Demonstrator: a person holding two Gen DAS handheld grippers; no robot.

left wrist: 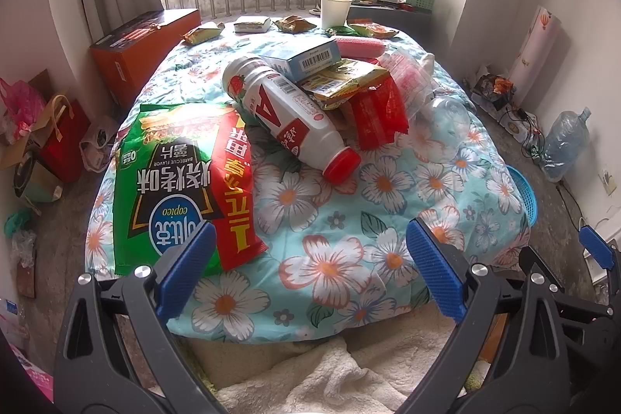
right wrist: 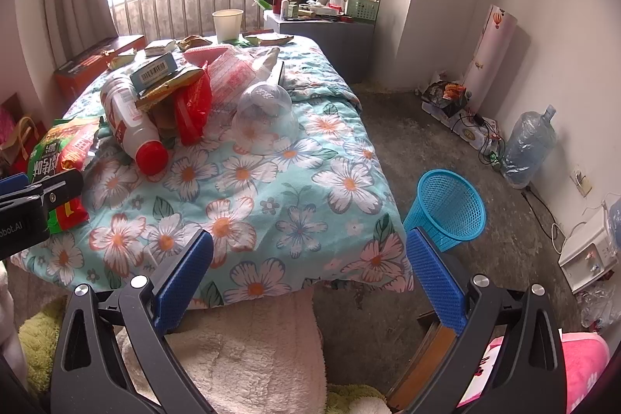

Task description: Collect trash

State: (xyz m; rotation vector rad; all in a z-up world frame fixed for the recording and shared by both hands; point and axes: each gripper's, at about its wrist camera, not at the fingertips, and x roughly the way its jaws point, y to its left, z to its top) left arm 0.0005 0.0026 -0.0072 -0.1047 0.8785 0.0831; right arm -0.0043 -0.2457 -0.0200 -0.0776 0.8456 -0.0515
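Note:
Trash lies piled on a floral quilt: a green and red chip bag, a white bottle with a red cap, a red wrapper, a clear plastic bowl, a blue box and a paper cup. My left gripper is open over the quilt's near edge, its left pad over the chip bag's corner, nothing between the jaws. My right gripper is open above the quilt's near right corner. A blue mesh basket stands on the floor just beyond its right pad.
An orange carton sits left of the bed, with bags on the floor. A grey side table crowded with items stands by the window. A water jug, cables and a white appliance line the right wall. A fleecy blanket lies below.

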